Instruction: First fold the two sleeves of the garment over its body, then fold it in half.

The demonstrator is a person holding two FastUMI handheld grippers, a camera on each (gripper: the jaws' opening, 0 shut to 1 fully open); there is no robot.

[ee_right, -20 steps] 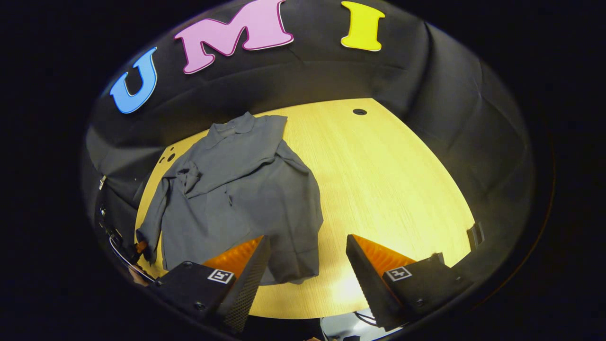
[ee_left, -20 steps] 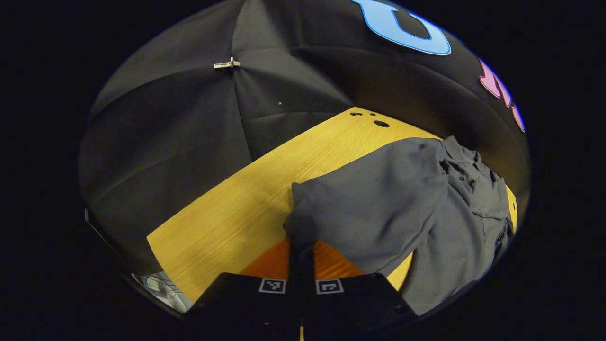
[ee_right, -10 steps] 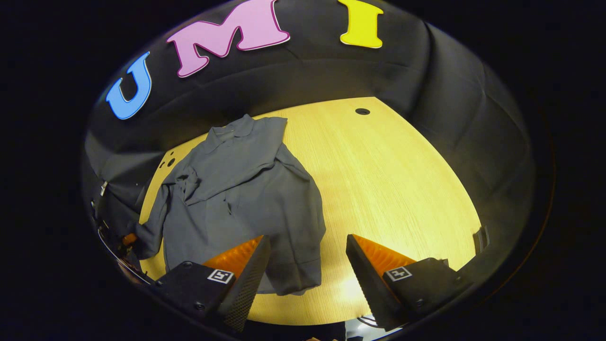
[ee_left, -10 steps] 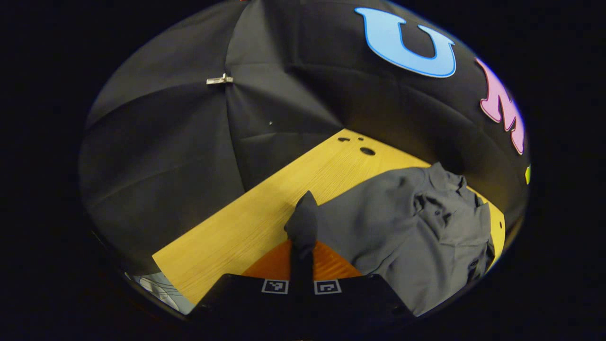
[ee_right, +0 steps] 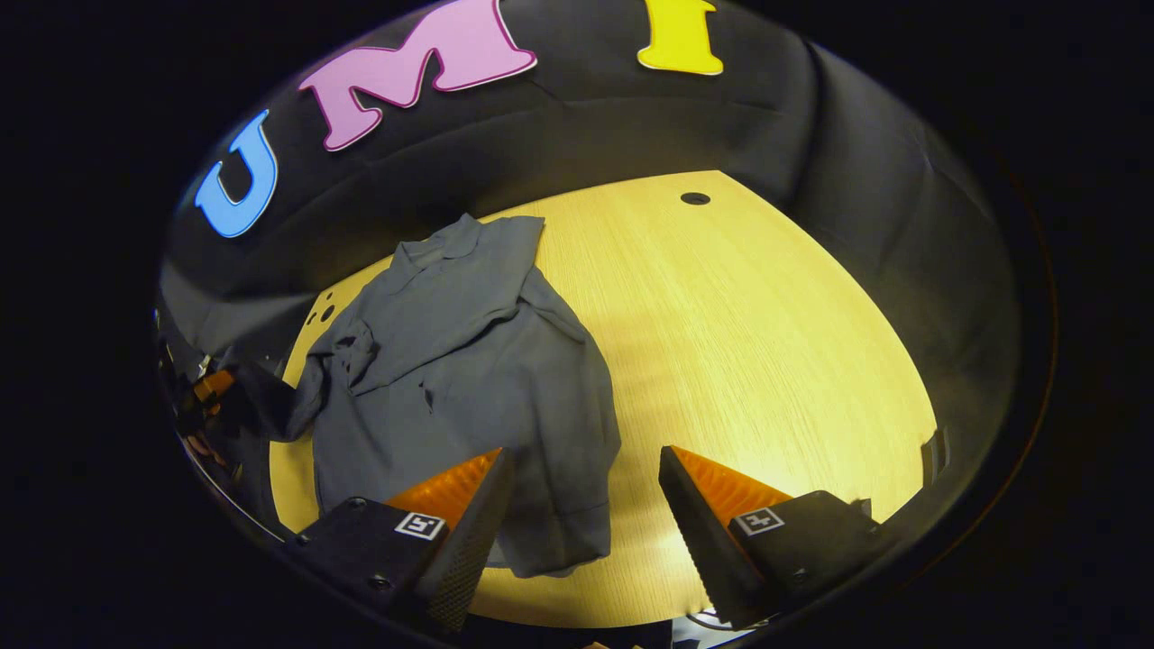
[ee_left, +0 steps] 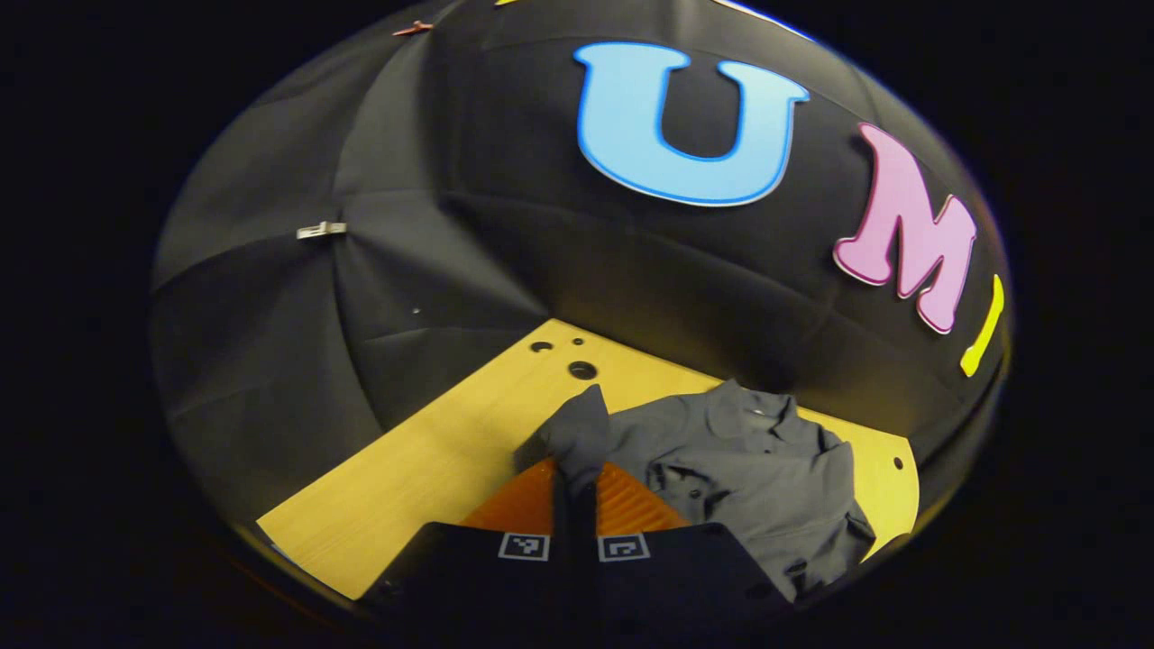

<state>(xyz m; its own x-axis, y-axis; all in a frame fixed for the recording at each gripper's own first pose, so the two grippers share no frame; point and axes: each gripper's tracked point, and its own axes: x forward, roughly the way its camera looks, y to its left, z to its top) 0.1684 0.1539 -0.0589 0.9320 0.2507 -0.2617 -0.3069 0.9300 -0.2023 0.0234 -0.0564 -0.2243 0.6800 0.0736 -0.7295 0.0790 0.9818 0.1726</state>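
A big yellow wooden table sits inside the booth, with black cloth hanging behind it. The table has a few small round holes near its far edge.

A gray shirt lies on the table. It has a collar and buttons. In the right gripper view it lies on the left part of the table, with the collar at the far end and the bottom edge close to the camera. One sleeve is folded over the body of the shirt, on the side toward the bare table. The other sleeve is pulled out past the table edge.

The left gripper has its two fingers squeezed tight together on the end of that sleeve. The sleeve end is lifted up off the table and sticks up between the fingers. In the right gripper view, this gripper is at the far left, beside the table, with part of a hand next to it.

The right gripper has its fingers spread wide apart and holds nothing. It is above the near edge of the table. One finger is over the bottom of the shirt, and the other is over bare wood.
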